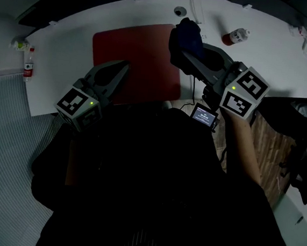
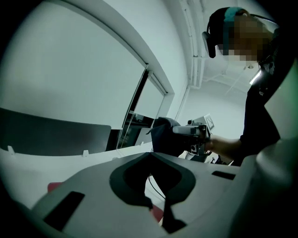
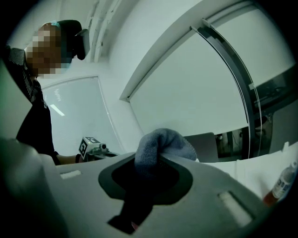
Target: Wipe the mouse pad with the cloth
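A dark red mouse pad (image 1: 138, 59) lies flat on the white table (image 1: 268, 55). My right gripper (image 1: 182, 44) is shut on a dark blue cloth (image 1: 184, 37), held in the air at the pad's right far corner. In the right gripper view the cloth (image 3: 160, 148) bulges out between the jaws. My left gripper (image 1: 124, 68) hovers over the pad's near left part, jaws together with nothing between them. From the left gripper view, the cloth (image 2: 164, 135) and the right gripper show ahead, and a sliver of the pad (image 2: 55, 187) below.
A small red-and-white bottle (image 1: 236, 36) lies on the table to the right of the cloth. Another bottle (image 1: 28, 64) stands at the table's left edge. A cable (image 1: 196, 13) runs along the far side. A small device with a screen (image 1: 204, 116) sits at the near edge.
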Demonstrator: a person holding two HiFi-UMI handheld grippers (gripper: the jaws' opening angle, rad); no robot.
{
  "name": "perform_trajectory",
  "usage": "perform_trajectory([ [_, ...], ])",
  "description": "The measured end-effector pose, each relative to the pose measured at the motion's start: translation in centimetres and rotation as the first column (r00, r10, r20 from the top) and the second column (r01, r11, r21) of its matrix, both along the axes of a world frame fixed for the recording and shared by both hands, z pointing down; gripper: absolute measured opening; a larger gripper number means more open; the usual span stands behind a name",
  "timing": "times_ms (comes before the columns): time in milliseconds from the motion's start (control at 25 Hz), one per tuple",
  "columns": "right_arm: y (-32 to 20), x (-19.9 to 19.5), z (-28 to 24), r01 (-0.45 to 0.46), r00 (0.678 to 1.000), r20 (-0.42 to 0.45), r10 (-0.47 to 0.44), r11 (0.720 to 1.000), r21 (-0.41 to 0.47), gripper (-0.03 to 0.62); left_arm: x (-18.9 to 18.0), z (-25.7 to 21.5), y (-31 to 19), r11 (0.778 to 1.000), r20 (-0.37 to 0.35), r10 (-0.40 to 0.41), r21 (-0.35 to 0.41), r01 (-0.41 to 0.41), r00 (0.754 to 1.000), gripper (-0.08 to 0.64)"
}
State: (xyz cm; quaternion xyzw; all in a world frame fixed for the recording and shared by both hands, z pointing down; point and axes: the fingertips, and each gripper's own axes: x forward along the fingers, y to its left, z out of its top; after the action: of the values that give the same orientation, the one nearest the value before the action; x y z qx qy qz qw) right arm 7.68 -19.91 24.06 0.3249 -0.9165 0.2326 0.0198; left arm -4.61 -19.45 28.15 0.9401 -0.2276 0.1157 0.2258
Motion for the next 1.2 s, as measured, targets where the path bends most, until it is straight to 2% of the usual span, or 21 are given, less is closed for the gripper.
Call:
perform_trajectory([
  [160, -2.1, -2.3, 0.5, -0.006, 0.999, -0.033, 0.005, 1.000, -0.029, 0.064, -2.0, 1.2, -1.8, 0.999, -0.006, 0.033, -0.030, -0.033, 0.999, 0.008],
  [320, -3.5, -4.4, 1.5, -0.016, 0.994, -0.109, 0.010, 0.998, -0.056, 0.064, -3.6, 3.2, -2.8, 0.995, -0.018, 0.077, -0.060, -0.077, 0.997, 0.008],
  [560, -4.5, -5.3, 2.9, -0.036, 0.983, -0.181, 0.022, 0.996, -0.077, 0.064, -4.3, 6.8, -4.1, 0.987, 0.008, 0.133, -0.096, -0.131, 0.991, 0.008],
  [640, -4.8, -4.9, 3.8, -0.045, 0.983, -0.184, 0.026, 0.994, -0.098, 0.064, -4.1, 8.4, -4.3, 0.985, 0.039, 0.135, -0.115, -0.130, 0.990, 0.008],
  [720, -4.9, -4.5, 5.0, -0.042, 0.983, -0.181, 0.018, 0.991, -0.126, 0.064, -4.0, 10.9, -4.0, 0.981, 0.099, 0.145, -0.146, -0.129, 0.984, 0.008],
  [960, -6.4, -3.7, 10.2, 0.014, 0.981, -0.188, -0.052, 0.980, -0.199, 0.064, -4.7, 19.3, -3.8, 0.964, 0.314, 0.164, -0.252, -0.084, 0.935, 0.008],
  [1200, -7.5, -3.8, 15.6, 0.062, 0.974, -0.192, -0.118, 0.960, -0.274, 0.064, -4.8, 23.9, -3.6, 0.936, 0.358, 0.149, -0.351, -0.015, 0.922, 0.008],
])
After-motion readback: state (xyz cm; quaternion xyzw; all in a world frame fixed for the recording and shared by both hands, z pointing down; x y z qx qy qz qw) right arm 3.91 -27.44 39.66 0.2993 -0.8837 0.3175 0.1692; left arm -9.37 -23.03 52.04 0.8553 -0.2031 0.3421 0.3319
